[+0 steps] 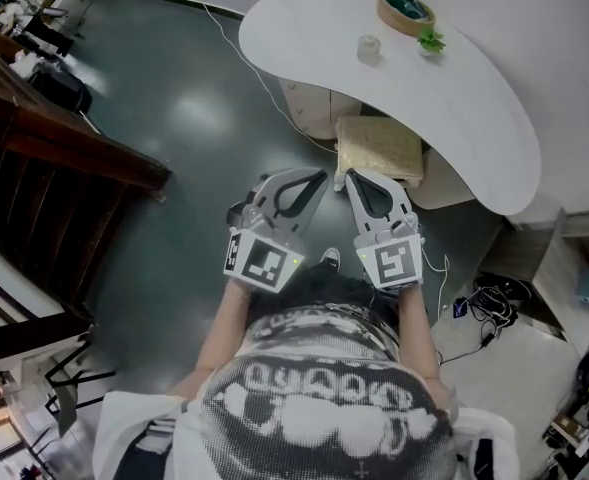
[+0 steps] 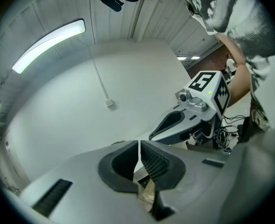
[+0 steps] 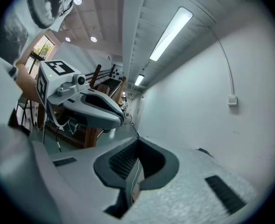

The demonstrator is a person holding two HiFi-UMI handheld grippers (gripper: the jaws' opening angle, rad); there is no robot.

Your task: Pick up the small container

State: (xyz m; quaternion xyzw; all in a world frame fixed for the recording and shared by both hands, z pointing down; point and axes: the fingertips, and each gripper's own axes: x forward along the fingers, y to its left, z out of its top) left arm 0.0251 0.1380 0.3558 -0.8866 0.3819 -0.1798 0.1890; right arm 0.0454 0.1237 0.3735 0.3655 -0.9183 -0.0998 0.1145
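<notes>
The small container (image 1: 370,48), a pale translucent cup, stands on the curved white table (image 1: 474,118) far ahead of me. Both grippers hang close to the person's torso, well short of the table and pointing toward it. My left gripper (image 1: 324,176) is shut with nothing between its ribbed pads, which meet in the left gripper view (image 2: 139,144). Beside it, my right gripper (image 1: 341,178) is also shut and empty (image 3: 137,143). Each gripper view looks up at the wall and ceiling and shows the other gripper; neither shows the container.
A round wooden bowl (image 1: 406,10) with something green in it and a small green plant (image 1: 431,40) sit near the container. A beige cushioned stool (image 1: 378,150) stands under the table edge. Dark wooden furniture (image 1: 54,158) is at the left, cables (image 1: 489,303) at the right.
</notes>
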